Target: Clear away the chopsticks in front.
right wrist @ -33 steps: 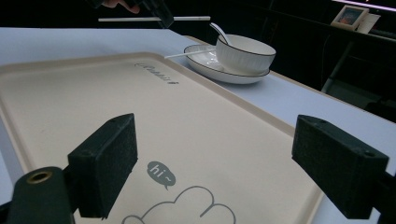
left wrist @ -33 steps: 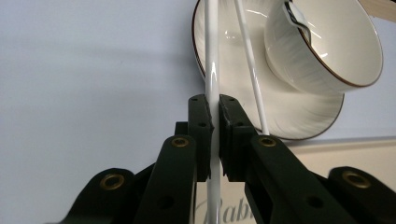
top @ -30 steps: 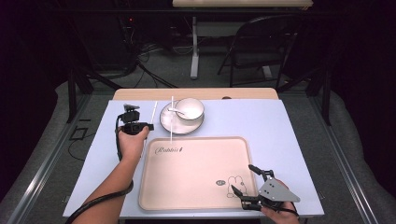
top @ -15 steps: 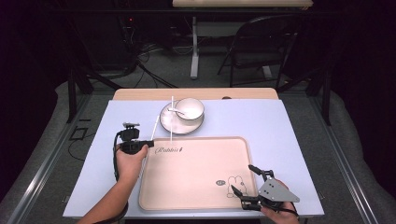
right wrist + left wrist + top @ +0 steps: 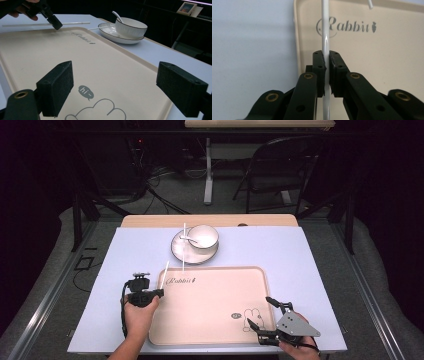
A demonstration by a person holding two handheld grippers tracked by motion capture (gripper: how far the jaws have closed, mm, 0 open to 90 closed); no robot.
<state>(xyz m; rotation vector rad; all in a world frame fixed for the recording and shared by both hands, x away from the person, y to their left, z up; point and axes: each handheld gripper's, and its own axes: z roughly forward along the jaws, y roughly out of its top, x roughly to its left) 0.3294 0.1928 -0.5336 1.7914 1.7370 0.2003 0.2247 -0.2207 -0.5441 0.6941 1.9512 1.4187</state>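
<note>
My left gripper [image 5: 160, 292] [image 5: 326, 56] is shut on a thin white stick [image 5: 165, 271] [image 5: 325, 25]. It holds the stick over the far left corner of a beige tray [image 5: 210, 315] [image 5: 387, 62] printed "Rabbit". The stick points away from me along the tray's left rim. From the right gripper view, the left gripper [image 5: 56, 25] and its stick [image 5: 75, 23] hang just above that rim. My right gripper [image 5: 260, 311] [image 5: 117, 85] stands open above the tray's near right corner [image 5: 50, 50], nothing between its pads.
A second white stick [image 5: 183, 255] [image 5: 97, 28] leans on a white plate [image 5: 180, 252] [image 5: 110, 33] beyond the tray. On the plate stands a white bowl [image 5: 203, 237] [image 5: 131, 27] with a spoon [image 5: 189, 239] [image 5: 117, 15]. The table's far edge [image 5: 210, 220] lies close behind.
My left hand has come toward me and down with the stick, from beside the plate to the tray's far left corner. The right gripper has stayed still.
</note>
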